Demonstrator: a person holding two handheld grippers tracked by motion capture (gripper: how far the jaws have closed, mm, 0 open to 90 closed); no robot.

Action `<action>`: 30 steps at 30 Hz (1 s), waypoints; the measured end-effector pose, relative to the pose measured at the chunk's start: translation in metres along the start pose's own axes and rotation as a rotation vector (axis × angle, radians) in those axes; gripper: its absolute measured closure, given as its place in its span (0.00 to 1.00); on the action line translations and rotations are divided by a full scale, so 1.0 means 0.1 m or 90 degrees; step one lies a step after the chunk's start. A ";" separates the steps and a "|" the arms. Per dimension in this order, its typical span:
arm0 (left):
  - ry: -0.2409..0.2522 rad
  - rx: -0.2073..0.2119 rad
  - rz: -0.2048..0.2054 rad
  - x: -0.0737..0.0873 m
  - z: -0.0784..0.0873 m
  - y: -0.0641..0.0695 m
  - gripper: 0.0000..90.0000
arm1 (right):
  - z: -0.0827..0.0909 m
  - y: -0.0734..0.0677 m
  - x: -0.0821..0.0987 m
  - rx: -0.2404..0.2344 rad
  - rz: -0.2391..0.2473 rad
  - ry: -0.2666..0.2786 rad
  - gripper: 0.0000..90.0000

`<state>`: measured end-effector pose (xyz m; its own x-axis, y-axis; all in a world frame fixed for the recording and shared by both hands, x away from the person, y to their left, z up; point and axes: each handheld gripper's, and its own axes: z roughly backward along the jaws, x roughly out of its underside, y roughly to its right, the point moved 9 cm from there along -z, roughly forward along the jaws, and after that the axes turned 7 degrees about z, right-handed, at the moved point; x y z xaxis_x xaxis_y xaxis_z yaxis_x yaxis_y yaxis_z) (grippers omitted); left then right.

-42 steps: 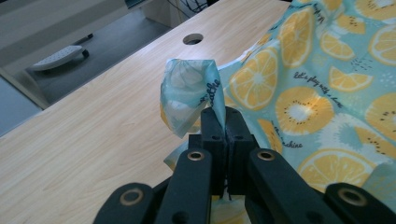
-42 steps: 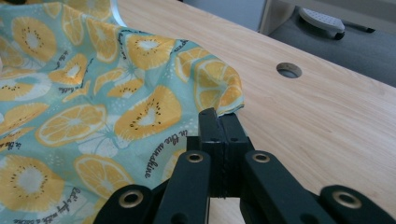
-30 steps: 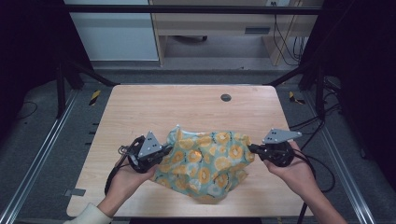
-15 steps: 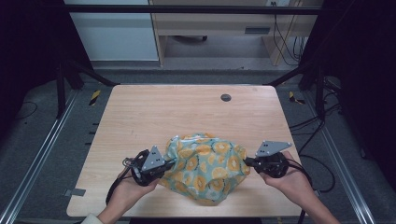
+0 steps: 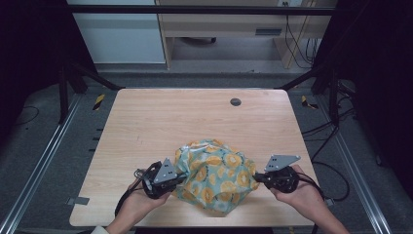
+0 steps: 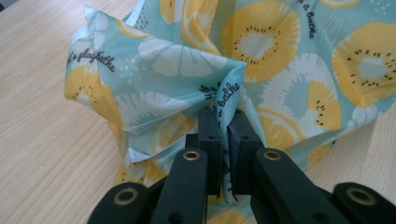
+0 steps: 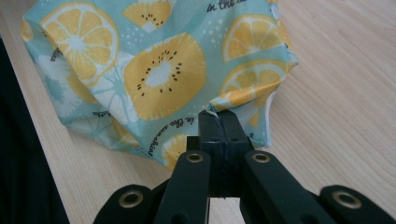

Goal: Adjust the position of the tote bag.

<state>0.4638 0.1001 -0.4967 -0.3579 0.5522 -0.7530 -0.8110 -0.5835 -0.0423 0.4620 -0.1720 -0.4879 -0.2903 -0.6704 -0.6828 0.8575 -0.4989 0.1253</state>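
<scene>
Pale wood worktop (image 5: 146, 126), dark room beyond, cabinet and cables at the far side. Small dark round grommet (image 5: 235, 102) set near the far edge, well apart from the work.

Cloth (image 5: 214, 175): teal, printed with yellow citrus and kiwi slices and script lettering. Lies bunched in a puffed mound on the near half of the worktop, right of centre, between the two grippers.

Left gripper (image 5: 179, 176): at the cloth's left side, in the person's left hand (image 5: 141, 202). In the left gripper view its fingers (image 6: 208, 128) stand nearly together, a narrow slit between them, with a gathered fold of cloth (image 6: 224, 100) pinched there. Fabric bulges up and away on both sides of the pinch; printed lettering runs right into the gap.

Right gripper (image 5: 258, 179): at the cloth's right side, in the right hand (image 5: 304, 197). In the right gripper view its fingers (image 7: 210, 126) are pressed fully together on a thin corner edge of cloth (image 7: 159, 70). The rest of the fabric spreads up and leftward from the tips; bare wood to the right.

Grey three-cornered plates top both grippers. Cables trail toward the near edge. Nothing lies between the grippers but the cloth itself.
</scene>
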 end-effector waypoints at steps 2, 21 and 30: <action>-0.006 0.001 0.000 0.02 -0.02 0.00 0.96 | -0.02 -0.01 0.02 -0.002 -0.002 -0.004 1.00; -0.017 -0.005 0.021 0.12 -0.08 -0.12 0.93 | -0.14 -0.04 0.11 -0.016 -0.002 -0.023 1.00; -0.033 0.000 0.017 0.18 -0.14 -0.11 0.92 | -0.19 -0.05 0.15 -0.019 -0.003 -0.029 1.00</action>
<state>0.4725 0.1085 -0.5190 -0.4031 0.5658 -0.7193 -0.8005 -0.5990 -0.0226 0.4617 -0.1693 -0.5122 -0.3135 -0.6926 -0.6496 0.8681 -0.4862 0.0995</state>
